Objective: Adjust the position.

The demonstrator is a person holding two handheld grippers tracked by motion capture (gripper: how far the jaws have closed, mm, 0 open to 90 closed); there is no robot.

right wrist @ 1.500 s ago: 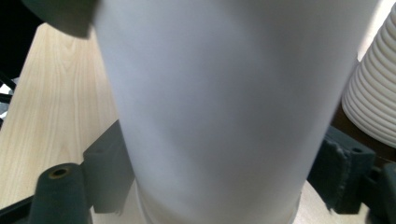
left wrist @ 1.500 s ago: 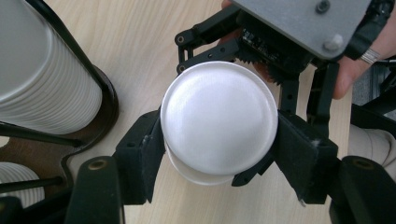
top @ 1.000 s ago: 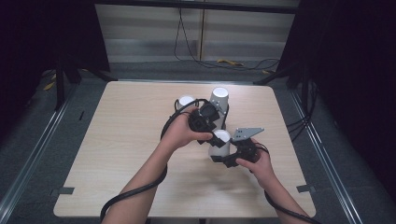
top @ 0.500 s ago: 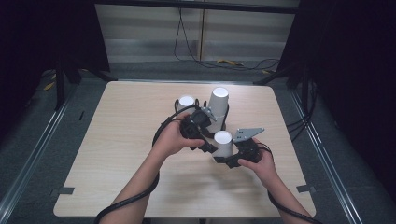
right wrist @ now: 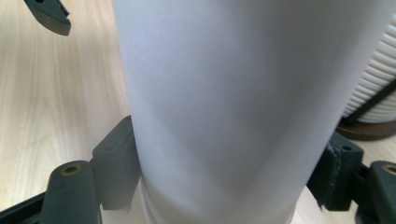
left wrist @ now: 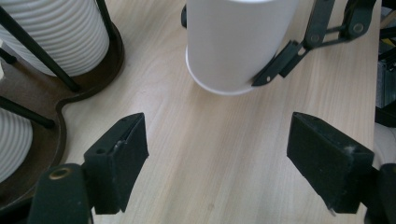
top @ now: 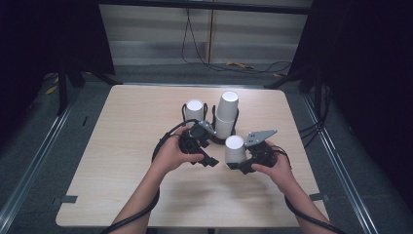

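A plain white paper cup point(top: 234, 148) stands mouth down at the table's middle, with my right gripper point(top: 237, 164) shut on its lower part. In the right gripper view the cup point(right wrist: 233, 102) sits between the two pads point(right wrist: 116, 161). My left gripper point(top: 213, 155) is just left of it, open and holding nothing. In the left gripper view its gripper point(left wrist: 219, 163) faces the cup point(left wrist: 238, 42) over bare wood. I cannot tell whether the cup's rim touches the table.
A dark wire cup holder point(top: 210, 127) behind the grippers carries a short stack of ribbed white cups point(top: 194, 110) and a taller stack point(top: 226, 114). Its brown base point(left wrist: 95, 81) lies close to my left jaw. Cables trail toward the table's front edge point(top: 195, 225).
My left gripper has drawn back from the cup holder toward the person and lower. The right gripper and its cup have shifted slightly to the right.
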